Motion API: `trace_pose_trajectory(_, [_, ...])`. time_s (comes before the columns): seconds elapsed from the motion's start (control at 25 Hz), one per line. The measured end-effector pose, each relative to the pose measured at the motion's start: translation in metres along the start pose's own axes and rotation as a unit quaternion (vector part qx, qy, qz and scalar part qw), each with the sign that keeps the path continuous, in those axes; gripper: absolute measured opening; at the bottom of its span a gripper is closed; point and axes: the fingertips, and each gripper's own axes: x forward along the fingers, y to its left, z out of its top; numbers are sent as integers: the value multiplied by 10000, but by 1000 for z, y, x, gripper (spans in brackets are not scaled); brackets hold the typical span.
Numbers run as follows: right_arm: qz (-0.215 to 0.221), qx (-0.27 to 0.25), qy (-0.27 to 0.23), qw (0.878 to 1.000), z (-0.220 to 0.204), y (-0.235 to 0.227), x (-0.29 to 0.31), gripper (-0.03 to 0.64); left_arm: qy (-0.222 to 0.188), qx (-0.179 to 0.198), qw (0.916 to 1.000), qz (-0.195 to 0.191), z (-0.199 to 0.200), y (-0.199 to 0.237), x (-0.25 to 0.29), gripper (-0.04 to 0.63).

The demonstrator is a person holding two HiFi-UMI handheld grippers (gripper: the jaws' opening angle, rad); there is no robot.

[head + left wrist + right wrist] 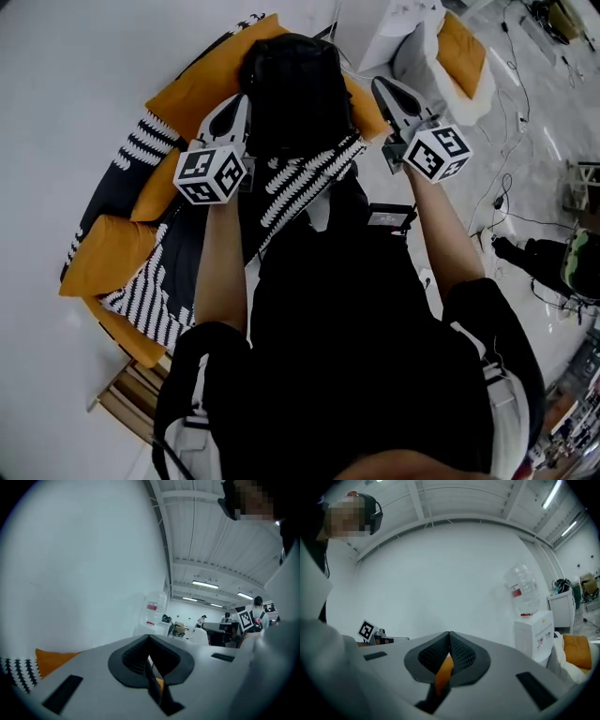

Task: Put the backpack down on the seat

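Two grippers, left gripper (240,103) and right gripper (382,86), are each clenched on nothing, just left and right of one black backpack (295,94) resting far back on one striped seat (155,291).

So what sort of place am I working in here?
Probably a big lab or workshop hall with a lounge corner set up in it. There is a round seat with orange cushions, a water dispenser nearby, strip lights overhead, and cables loose on the floor.
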Motion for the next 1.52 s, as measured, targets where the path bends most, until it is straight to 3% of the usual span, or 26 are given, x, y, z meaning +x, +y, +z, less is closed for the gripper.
trace_pose_trajectory(0.28, [-404,-913,-584,9933,55,49,-68,32,-708,401,9967,-55,66,-42,-58,15])
trace_pose_trajectory(0.52, [-357,-1418,-831,9858,79,76,-131,32,-1278,612,9899,-64,96,-107,-97,15])
trace_pose_trajectory(0.68, [-253,-1244,-840,9883,62,83,-176,32,-1291,706,9891,65,80,-152,-120,15])
trace_pose_trajectory(0.88, [-221,-1258,-667,9896,36,95,-230,32,-1026,850,9908,217,41,-203,-151,15])
trace_pose_trajectory(1.12, [-348,-1235,-513,9904,16,107,-295,32,-838,805,9928,295,-6,-266,-192,15])
trace_pose_trajectory(1.52, [-397,-1018,-330,9935,-21,143,-355,32,-468,957,9887,1052,-57,-295,-266,15])
